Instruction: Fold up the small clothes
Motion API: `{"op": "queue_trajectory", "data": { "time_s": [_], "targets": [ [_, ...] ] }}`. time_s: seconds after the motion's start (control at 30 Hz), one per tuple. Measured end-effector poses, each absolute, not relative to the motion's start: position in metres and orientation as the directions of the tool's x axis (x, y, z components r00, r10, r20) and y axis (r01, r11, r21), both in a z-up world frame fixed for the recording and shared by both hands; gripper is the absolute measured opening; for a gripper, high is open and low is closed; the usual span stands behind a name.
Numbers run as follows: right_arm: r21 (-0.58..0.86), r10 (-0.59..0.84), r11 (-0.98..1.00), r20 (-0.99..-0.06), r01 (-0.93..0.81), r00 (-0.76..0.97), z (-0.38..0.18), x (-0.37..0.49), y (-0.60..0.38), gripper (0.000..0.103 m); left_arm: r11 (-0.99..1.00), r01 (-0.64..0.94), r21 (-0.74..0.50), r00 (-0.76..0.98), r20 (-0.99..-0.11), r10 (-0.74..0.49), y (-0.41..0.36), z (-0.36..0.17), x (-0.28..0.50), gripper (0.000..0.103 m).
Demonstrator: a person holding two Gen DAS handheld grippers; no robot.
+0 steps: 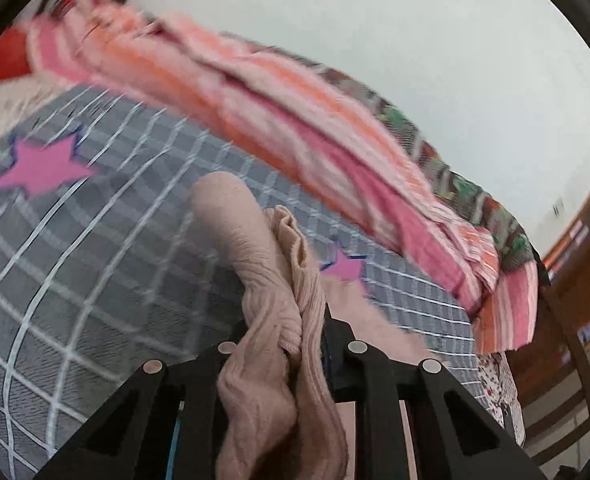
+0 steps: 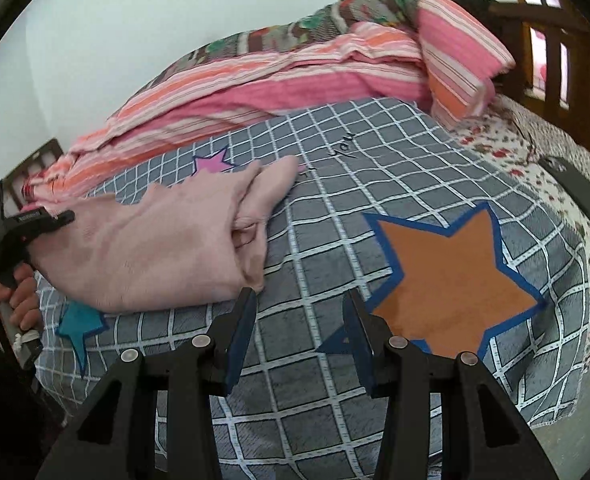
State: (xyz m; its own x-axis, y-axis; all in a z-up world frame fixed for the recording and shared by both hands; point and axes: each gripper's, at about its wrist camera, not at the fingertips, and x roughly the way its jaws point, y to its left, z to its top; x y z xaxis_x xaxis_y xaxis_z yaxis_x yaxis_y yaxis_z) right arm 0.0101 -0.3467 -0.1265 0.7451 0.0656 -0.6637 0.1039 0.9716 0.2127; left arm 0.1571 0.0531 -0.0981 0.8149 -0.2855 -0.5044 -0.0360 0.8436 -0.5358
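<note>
A pale pink knit garment lies spread on the grey checked bed cover, one narrow part reaching toward the striped quilt. At the picture's left, my left gripper grips the garment's edge, with a hand on its handle. In the left wrist view the same garment is bunched up between the fingers of the left gripper, which is shut on it and lifts the cloth off the cover. My right gripper stands open just right of the garment's near corner, with nothing between its fingers.
A pink and orange striped quilt is heaped along the far side of the bed. A dark phone lies on the floral sheet at the right. Wooden bed frame stands at the far right. A large orange star marks the cover.
</note>
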Motion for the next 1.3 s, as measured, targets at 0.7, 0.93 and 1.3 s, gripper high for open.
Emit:
{"op": "queue_trajectory", "data": {
  "time_s": [0.7, 0.93, 1.3],
  "targets": [
    [0.207, 0.009, 0.962, -0.677, 0.178, 0.736, -0.119, -0.01, -0.383, 0.044, 0.782, 0.441, -0.441, 0.494, -0.608, -0.622, -0.158, -0.111, 0.145, 0.058],
    [0.341, 0.201, 0.94, -0.586, 0.014, 0.785, -0.089, 0.017, -0.35, 0.056, 0.774, 0.347, -0.529, 0.579, -0.528, -0.621, -0.051, -0.085, 0.145, 0.065],
    [0.436, 0.294, 0.9, -0.575, -0.019, 0.763, -0.102, 0.097, -0.294, 0.064, 0.897, 0.197, -0.395, 0.627, -0.653, -0.425, 0.03, -0.126, 0.133, 0.065]
  ]
}}
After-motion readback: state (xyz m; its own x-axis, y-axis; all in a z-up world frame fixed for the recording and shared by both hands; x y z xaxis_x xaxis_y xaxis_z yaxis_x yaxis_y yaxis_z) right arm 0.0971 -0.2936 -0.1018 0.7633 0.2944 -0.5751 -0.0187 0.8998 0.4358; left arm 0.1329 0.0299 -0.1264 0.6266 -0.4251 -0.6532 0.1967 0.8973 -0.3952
